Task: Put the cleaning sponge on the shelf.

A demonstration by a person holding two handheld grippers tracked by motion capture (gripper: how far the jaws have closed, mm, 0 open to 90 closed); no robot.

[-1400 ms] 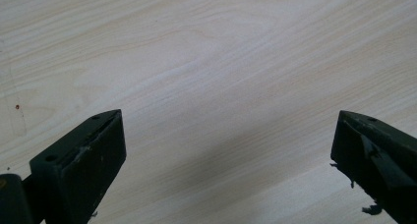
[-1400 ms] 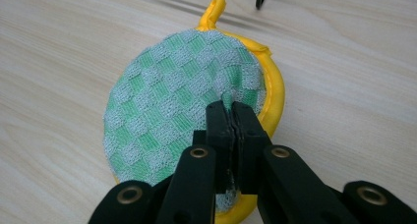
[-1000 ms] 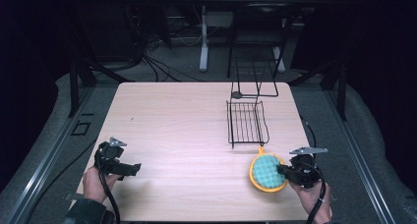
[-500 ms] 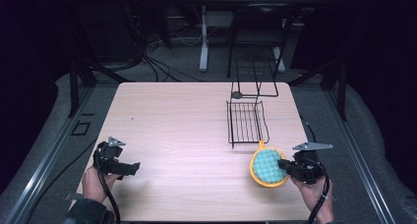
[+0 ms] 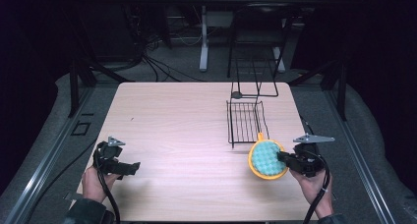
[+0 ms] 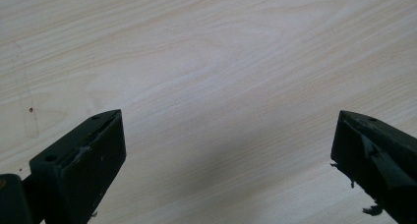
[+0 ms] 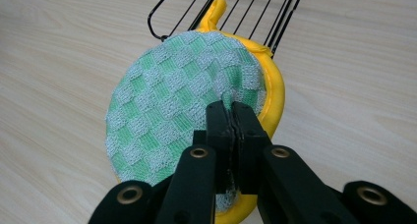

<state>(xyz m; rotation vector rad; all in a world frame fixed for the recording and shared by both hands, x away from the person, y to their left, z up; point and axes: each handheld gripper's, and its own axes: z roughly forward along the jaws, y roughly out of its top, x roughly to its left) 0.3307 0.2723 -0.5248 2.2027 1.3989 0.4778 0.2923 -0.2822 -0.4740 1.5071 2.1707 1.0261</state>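
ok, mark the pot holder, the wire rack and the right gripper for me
pot holder (image 7: 172, 111), right gripper view, green checked face
wire rack (image 5: 244, 123), high view, flat grid
right gripper (image 7: 231, 117), right gripper view, between the fingertips pinching the pot holder

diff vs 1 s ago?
The right gripper, shut on the round potholder, has lifted it a little, tilting it up toward the wire rack. No grip change. The left gripper, jaws open, and the rack stayed put.
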